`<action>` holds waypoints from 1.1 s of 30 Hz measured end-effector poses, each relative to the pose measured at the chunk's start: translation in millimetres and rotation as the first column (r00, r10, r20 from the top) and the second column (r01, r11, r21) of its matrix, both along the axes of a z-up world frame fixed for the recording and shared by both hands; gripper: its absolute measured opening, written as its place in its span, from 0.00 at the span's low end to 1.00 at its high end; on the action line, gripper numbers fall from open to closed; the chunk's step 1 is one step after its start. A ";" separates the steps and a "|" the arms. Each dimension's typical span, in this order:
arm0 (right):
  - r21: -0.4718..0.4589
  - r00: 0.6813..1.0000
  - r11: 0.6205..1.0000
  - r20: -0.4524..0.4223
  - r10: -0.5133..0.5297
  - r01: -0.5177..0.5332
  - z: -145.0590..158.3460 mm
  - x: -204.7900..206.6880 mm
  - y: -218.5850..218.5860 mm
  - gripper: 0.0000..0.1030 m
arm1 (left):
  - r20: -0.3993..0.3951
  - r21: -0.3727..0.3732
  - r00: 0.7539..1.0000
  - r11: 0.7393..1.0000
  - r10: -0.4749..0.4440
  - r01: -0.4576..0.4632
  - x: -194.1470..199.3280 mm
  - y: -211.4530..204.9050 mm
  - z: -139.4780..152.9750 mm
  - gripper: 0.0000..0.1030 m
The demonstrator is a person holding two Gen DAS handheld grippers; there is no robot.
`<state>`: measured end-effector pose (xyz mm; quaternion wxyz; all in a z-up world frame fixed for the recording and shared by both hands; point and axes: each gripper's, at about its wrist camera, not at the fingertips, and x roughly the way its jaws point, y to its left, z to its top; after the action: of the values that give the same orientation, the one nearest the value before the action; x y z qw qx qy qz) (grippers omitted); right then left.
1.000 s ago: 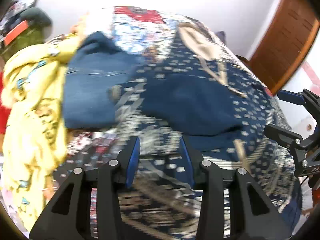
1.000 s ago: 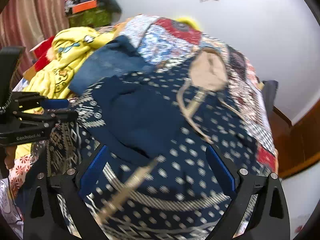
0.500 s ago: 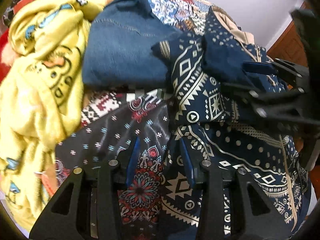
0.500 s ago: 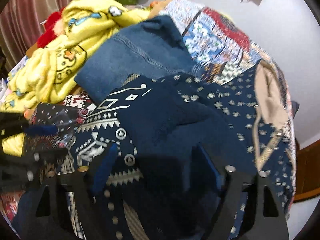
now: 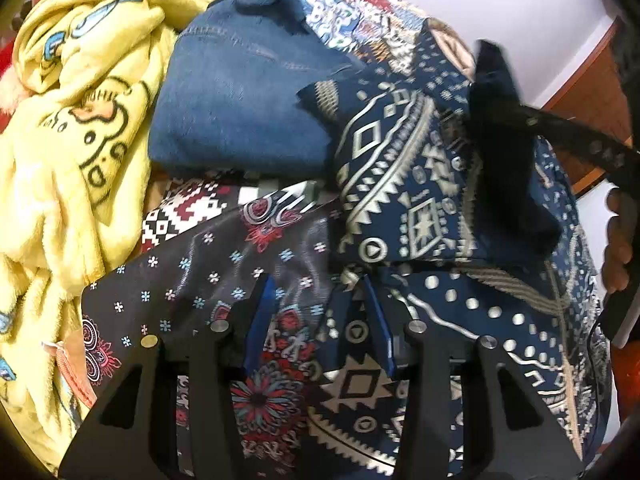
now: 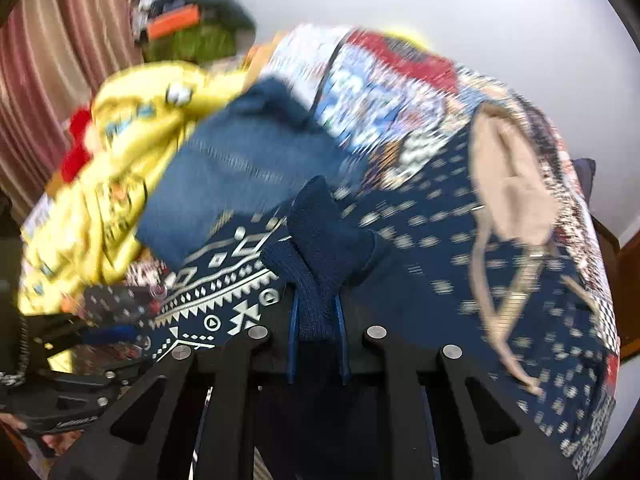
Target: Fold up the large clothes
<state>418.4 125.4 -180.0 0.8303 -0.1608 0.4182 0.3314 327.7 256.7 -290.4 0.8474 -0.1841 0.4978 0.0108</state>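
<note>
The right gripper (image 6: 316, 320) is closing on the ribbed cuff (image 6: 316, 276) of the navy patterned hoodie (image 5: 404, 184), spread on the bed at about 12 o'clock. The left gripper (image 5: 316, 320) is partly apart over the hem, maybe not pinching. Next: lift and fold the sleeve inward.

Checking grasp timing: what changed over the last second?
The right gripper went from wide open above the patterned navy garment to closing on its ribbed cuff. The left gripper dropped onto the garment's edge, jaws half open as before. Jeans and yellow blanket unmoved.
</note>
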 end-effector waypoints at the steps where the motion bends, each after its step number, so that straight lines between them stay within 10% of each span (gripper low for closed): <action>1: 0.022 1.000 1.000 0.011 -0.016 0.016 9.7 0.6 -10.3 0.13 | 0.003 -0.001 1.000 1.000 0.001 -0.001 0.2 -1.4 1.5 0.42; 15: 0.214 0.943 0.943 0.161 -0.291 0.254 108.8 -1.0 -167.5 0.12 | -0.003 0.026 0.995 0.995 0.101 -0.101 15.2 -9.0 0.9 0.47; 27: 0.196 0.911 0.898 0.048 -0.409 0.393 66.8 5.4 -253.3 0.12 | 0.022 0.246 0.974 0.943 0.226 -0.225 39.2 -18.0 8.9 0.50; 33: 0.128 0.906 0.897 -0.057 -0.420 0.424 15.5 16.9 -269.7 0.12 | 0.055 0.241 0.956 0.925 0.289 -0.293 33.6 -12.1 15.3 0.62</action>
<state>435.3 -144.3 -164.5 0.8855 -0.0043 0.4310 0.1738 361.4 244.6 -275.1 0.8572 -0.1491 0.4520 0.1965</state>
